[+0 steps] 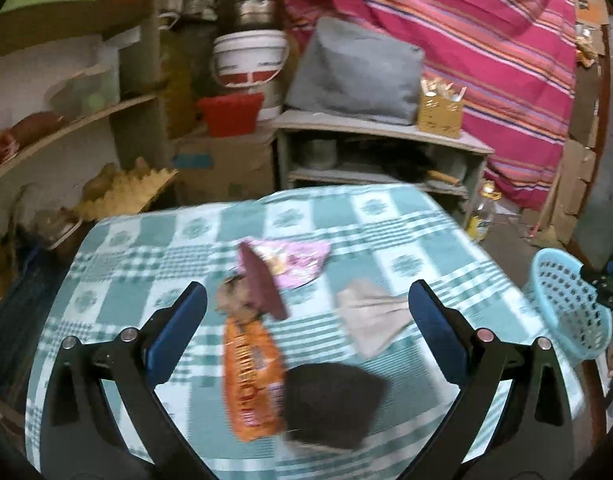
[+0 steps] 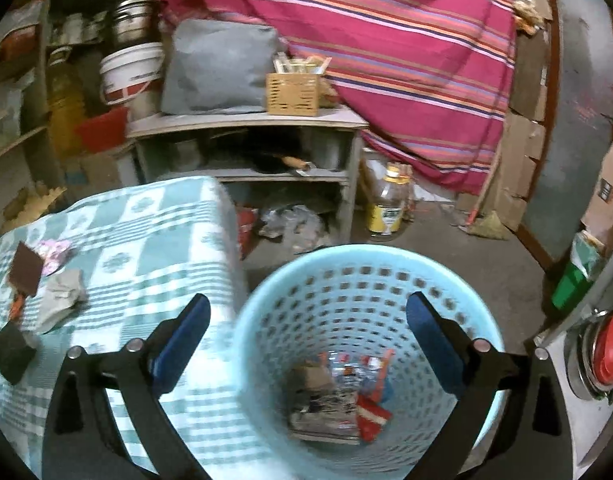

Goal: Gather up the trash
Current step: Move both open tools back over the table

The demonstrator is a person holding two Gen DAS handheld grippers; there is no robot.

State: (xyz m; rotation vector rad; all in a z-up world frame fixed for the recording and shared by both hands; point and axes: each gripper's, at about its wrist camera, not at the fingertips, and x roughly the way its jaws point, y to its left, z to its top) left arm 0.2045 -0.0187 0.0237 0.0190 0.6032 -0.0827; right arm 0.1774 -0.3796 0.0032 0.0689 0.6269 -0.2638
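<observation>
Trash lies on the green checked tablecloth (image 1: 386, 236): an orange snack bag (image 1: 254, 376), a black piece (image 1: 330, 404), a maroon card (image 1: 262, 280), a pink wrapper (image 1: 298, 260), a crumpled brown piece (image 1: 236, 300) and a grey paper (image 1: 370, 316). My left gripper (image 1: 306, 300) is open and empty above them. My right gripper (image 2: 306, 312) is open and empty over the light blue basket (image 2: 266, 300), which holds several wrappers (image 2: 338, 396). The basket also shows in the left wrist view (image 1: 566, 304), right of the table.
A grey shelf unit (image 2: 246, 124) with a cushion and a wooden box stands behind the table. A plastic bottle (image 2: 388, 208) stands on the floor. Buckets (image 1: 248, 60) and shelves fill the back left. A striped pink cloth (image 2: 386, 40) hangs behind.
</observation>
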